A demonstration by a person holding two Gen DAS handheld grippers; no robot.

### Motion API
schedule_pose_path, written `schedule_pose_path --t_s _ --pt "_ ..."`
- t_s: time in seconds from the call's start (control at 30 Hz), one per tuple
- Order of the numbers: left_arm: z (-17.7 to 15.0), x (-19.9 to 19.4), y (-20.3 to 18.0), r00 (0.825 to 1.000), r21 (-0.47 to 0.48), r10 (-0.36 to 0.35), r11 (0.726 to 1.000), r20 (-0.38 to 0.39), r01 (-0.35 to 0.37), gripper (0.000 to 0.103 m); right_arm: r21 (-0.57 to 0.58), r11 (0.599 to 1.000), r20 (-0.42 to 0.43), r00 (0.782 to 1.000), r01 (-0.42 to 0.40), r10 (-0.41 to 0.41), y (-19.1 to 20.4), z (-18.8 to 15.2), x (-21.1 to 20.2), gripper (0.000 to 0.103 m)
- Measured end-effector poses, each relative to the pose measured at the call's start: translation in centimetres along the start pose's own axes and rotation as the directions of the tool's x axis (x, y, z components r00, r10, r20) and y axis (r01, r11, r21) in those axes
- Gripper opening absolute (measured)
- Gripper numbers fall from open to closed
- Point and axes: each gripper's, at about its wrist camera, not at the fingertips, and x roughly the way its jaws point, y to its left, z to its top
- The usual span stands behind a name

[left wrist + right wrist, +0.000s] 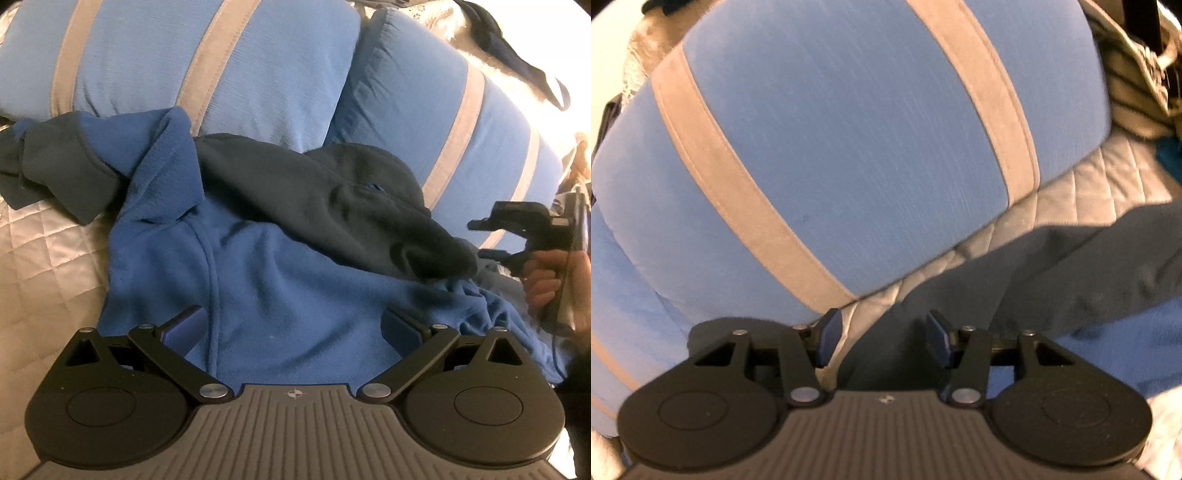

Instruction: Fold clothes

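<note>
A blue fleece jacket [280, 288] with dark navy parts lies crumpled on a quilted bedspread [40, 266]. Its navy hood [325, 206] is flopped over the body, and a navy-cuffed sleeve [59, 170] trails to the left. My left gripper [291, 325] hovers open over the blue body with nothing between its pads. My right gripper [480, 239], carried by a hand [546, 284], sits at the jacket's right side near the hood's tip. In the right wrist view the right gripper [882, 332] stands open above a navy fabric edge [1034, 266] and the quilt, pressing on nothing.
Two big blue pillows with grey stripes [207, 55] [424, 110] stand right behind the jacket; one pillow [831, 140] fills the right wrist view. Dark clothing [517, 55] lies at the far right. Bedspread [1108, 177] shows beside the pillow.
</note>
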Motion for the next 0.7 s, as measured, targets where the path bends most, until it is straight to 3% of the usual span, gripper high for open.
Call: schedule_pose_path --t_s 0.13,0.17,0.27,0.3,0.4,0.53,0.6,0.7 --pt "0.1 -0.1 0.1 1.000 -0.006 0.001 1.000 0.001 -0.001 0.103 0.015 0.999 -0.057 0.997 0.051 -0.050 0.0 -0.7 1.8 0.063" --pt "0.1 -0.2 0.1 1.000 -0.007 0.001 1.000 0.003 -0.001 0.103 0.028 0.999 -0.067 0.997 0.046 -0.044 -0.2 -0.9 2.2 0.058" --pt "0.2 -0.2 0.2 1.000 -0.012 0.004 1.000 0.003 -0.004 0.103 0.052 0.999 -0.042 0.999 0.008 -0.006 -0.7 -1.1 2.5 0.016" --pt "0.2 -0.1 0.2 1.000 -0.014 0.004 1.000 0.001 -0.004 0.103 0.062 0.998 -0.024 0.999 -0.022 0.024 -0.8 -1.0 2.4 0.012" --pt "0.3 0.0 0.2 1.000 -0.016 -0.002 1.000 -0.004 0.002 0.103 0.066 0.991 0.063 0.992 -0.113 0.109 -1.0 -0.5 1.9 0.011" --pt "0.3 0.1 0.2 1.000 -0.009 -0.005 1.000 -0.004 0.005 0.103 0.039 0.973 0.224 0.951 -0.229 0.215 -1.3 0.5 1.0 0.011" --pt "0.3 0.2 0.2 1.000 -0.011 -0.002 1.000 -0.007 0.001 0.103 0.049 0.962 0.269 0.932 -0.267 0.245 -1.7 0.8 1.2 0.011" --pt "0.3 0.4 0.2 1.000 -0.010 0.004 1.000 -0.008 -0.004 0.103 0.065 0.966 0.280 0.934 -0.249 0.222 -1.7 0.9 3.0 0.011"
